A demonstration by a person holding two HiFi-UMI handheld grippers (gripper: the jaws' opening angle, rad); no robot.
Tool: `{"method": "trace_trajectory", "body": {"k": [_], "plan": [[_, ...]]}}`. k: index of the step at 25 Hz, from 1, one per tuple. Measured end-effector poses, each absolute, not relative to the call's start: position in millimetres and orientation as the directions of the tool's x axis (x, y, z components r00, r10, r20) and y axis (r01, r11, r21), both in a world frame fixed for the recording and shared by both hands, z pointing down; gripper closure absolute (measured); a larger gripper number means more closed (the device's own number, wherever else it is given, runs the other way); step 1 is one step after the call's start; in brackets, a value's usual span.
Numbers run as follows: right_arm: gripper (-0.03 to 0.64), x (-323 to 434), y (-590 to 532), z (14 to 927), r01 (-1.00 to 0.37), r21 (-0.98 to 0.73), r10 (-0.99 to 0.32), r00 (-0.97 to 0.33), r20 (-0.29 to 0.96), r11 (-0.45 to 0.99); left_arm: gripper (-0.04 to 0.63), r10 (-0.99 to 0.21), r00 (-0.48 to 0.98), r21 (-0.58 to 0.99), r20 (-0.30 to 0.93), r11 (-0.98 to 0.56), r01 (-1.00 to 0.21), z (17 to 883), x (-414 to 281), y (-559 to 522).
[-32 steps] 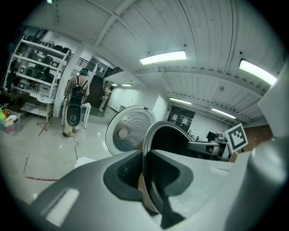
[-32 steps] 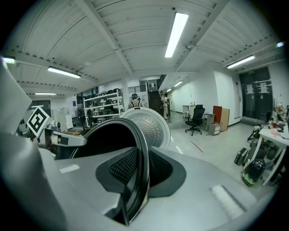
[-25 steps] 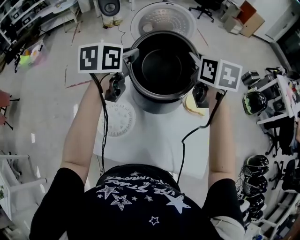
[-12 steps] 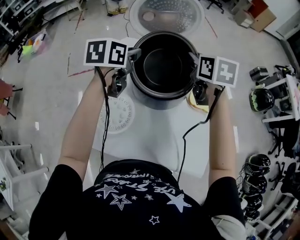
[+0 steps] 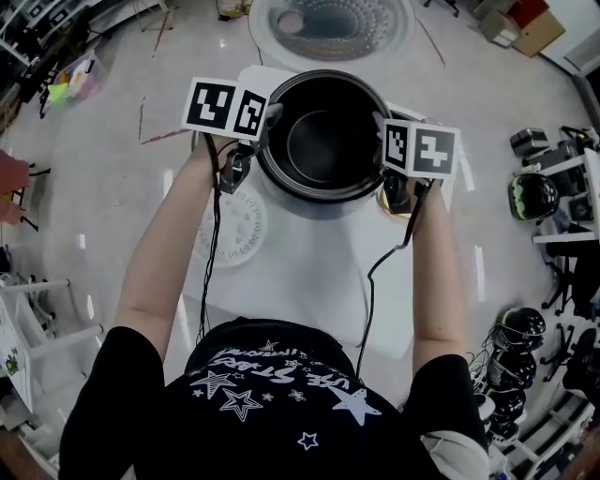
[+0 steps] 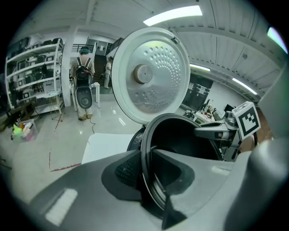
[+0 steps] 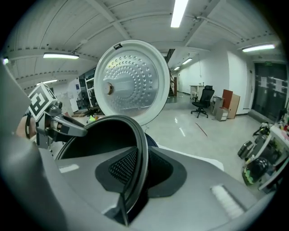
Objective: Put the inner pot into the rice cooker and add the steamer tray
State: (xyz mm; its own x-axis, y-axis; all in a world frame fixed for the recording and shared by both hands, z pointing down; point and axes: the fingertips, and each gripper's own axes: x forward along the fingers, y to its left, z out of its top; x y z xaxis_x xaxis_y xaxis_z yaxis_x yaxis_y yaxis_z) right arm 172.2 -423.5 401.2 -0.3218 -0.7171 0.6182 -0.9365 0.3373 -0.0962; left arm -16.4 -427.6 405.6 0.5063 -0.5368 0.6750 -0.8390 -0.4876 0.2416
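- Inner pot [image 5: 323, 141] is carried by a person in a black tee w/ white stars. They're nearest the cam in the head view, both forearms stretched fwd over a white tabletop [image 5: 300, 281].
- Black cables [image 5: 208, 253] run along the arms from each gripper.
- Steamer tray [image 5: 234, 225], a white round perforated disc, lies flat on the tabletop below the left wrist, just beside the cooker and apart from both grippers.
- Small yellowish thing [image 5: 386, 202] sits on the tabletop under the right gripper, can't tell what it is.
- Left gripper [image 5: 266, 118]: fingers [image 6: 128, 169] are clamped on the pot's left rim. In the left gripper view the rim runs straight btwn the two pads, both pressed on it.
- Right gripper [image 5: 380, 128]: same deal on the opposite rim, fingers [image 7: 124, 169] closed on it w/ the rim filling the narrow gap.
- Pot itself is dark inside, upright and roughly level, hanging btwn the two grippers right over the rice cooker [image 6: 133, 140]. Can't tell if the bottom is already down inside the cooker.
- Cooker lid [image 5: 328, 23] stands open behind the pot, its silver inner plate w/ rows of holes facing the person.
- Farther out there's a glossy floor [image 5: 112, 187], a helmet [image 5: 532, 199] on a rack at right, and an office chair [image 7: 202, 101] way back in the right gripper view.
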Motion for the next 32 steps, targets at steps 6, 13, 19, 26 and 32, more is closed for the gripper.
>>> {"method": "trace_trajectory", "body": {"k": [6,13,19,26,32], "plan": [[0.518,173,-427,417,-0.934,-0.076,-0.702,-0.313,0.640,0.348,0.505,-0.549,0.436,0.134,0.713,-0.504,-0.853,421,-16,-429],[0.404,166,-422,413,-0.915,-0.111,-0.704,-0.372,0.604,0.388,0.489,-0.570,0.409,0.052,0.713,-0.539,-0.841,425,-16,-430],[0.333,159,-407,397,-0.926,-0.101,-0.748,-0.356,0.560,0.365,0.408,-0.578,0.470,0.100,0.667,-0.556,-0.825,411,-23,-424],[0.319,153,-372,364,-0.945,-0.120,-0.810,-0.322,0.490,0.304,0.409,-0.654,0.510,0.104,0.559,-0.555,-0.825,371,-58,-397],[0.320,124,-339,347,-0.953,-0.113,-0.844,-0.300,0.444,0.279,0.418,-0.669,0.549,0.121,0.500,-0.574,-0.810,363,-95,-371]]}}
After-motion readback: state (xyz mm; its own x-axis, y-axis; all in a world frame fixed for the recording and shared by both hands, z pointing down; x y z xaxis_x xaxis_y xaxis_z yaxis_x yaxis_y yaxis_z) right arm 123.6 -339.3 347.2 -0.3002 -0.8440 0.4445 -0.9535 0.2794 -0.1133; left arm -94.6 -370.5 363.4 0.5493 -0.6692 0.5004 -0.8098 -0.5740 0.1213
